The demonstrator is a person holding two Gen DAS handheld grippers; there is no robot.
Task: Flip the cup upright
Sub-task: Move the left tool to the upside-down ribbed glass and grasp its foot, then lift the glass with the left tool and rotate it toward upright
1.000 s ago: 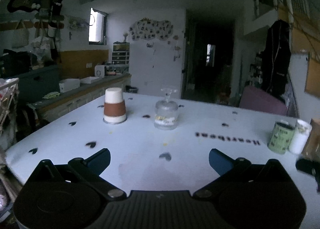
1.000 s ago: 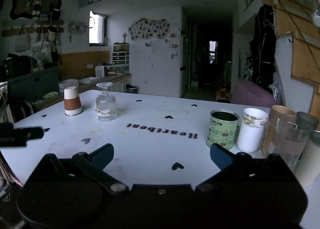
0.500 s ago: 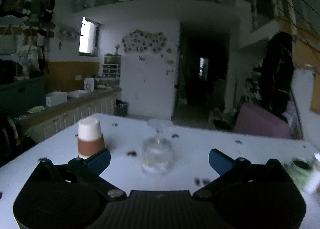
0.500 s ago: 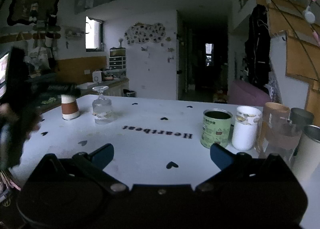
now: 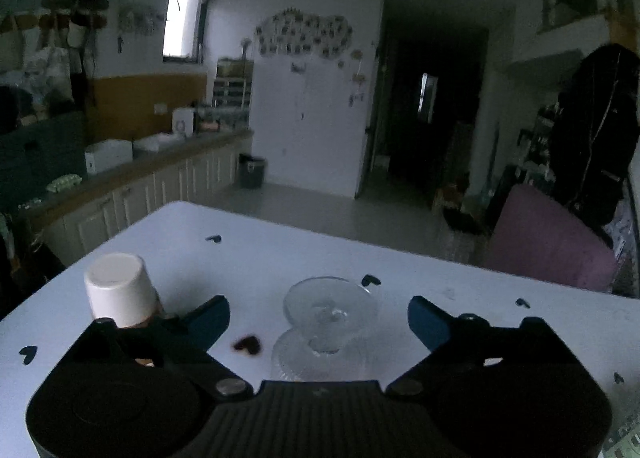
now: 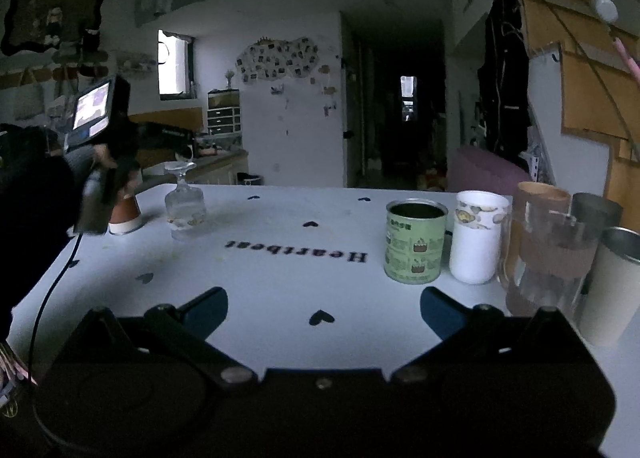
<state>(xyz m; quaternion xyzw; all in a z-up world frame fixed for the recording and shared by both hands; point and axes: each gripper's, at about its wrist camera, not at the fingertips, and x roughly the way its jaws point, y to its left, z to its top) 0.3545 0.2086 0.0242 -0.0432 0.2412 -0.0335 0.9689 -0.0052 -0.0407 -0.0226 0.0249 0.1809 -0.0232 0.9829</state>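
A clear stemmed glass (image 5: 330,318) stands upside down on the white table (image 5: 280,258), its foot on top. My left gripper (image 5: 319,318) is open, with the glass between its blue fingertips, not touching. The glass also shows in the right wrist view (image 6: 184,204) at the far left, with the left gripper body (image 6: 104,146) just above and behind it. An upside-down white paper cup with a brown sleeve (image 5: 120,292) stands left of the glass. My right gripper (image 6: 324,308) is open and empty over the near table.
A green tin (image 6: 414,246), a white cup (image 6: 478,236), a glass mug with a brown band (image 6: 548,246) and several metal tumblers (image 6: 612,278) stand at the right. The table edge drops off at the left. A purple seat (image 5: 552,246) is beyond.
My left gripper has risen and moved forward over the table until the inverted glass sits between its open fingers. My right gripper has barely moved.
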